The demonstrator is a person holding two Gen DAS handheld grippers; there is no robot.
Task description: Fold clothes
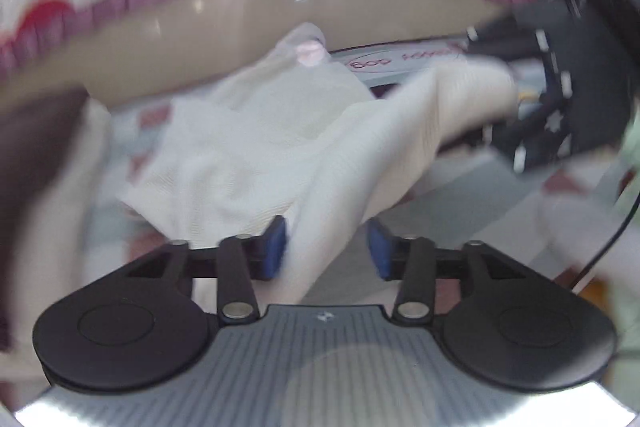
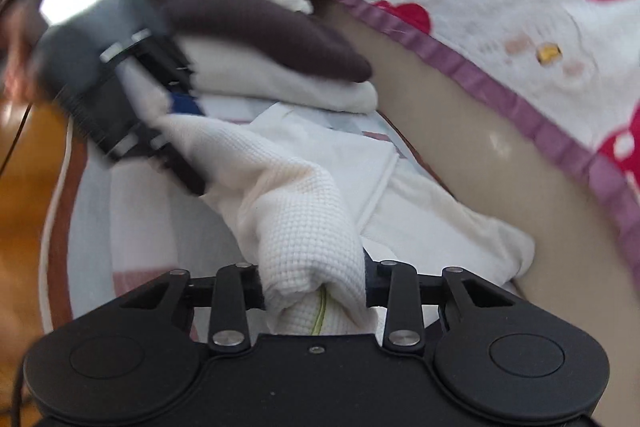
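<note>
left gripper (image 1: 328, 247): jaws part-open, cream waffle-knit garment (image 1: 256, 147) draped between the blue pads, grip unclear | right gripper (image 2: 314, 287): jaws clamped on a bunched end of it | garment stretched between both grippers above the patterned mat (image 2: 132, 211), near a folded white-and-brown clothes stack (image 2: 280, 67)

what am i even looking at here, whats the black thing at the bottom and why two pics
These are two fisheye cameras, one mounted on each of two handheld grippers a person is using to fold clothes. The black shape at the bottom of each picture is that gripper's own body, with its two fingers pointing forward.

The left wrist view shows the left gripper, with a white waffle-knit garment passing between its blue-padded fingers. The right wrist view shows the right gripper clamped on a bunched end of the same garment. The cloth is stretched between them above a patterned mat. Behind lies a stack of folded clothes, brown on white, and a bed with a floral cover.
</note>
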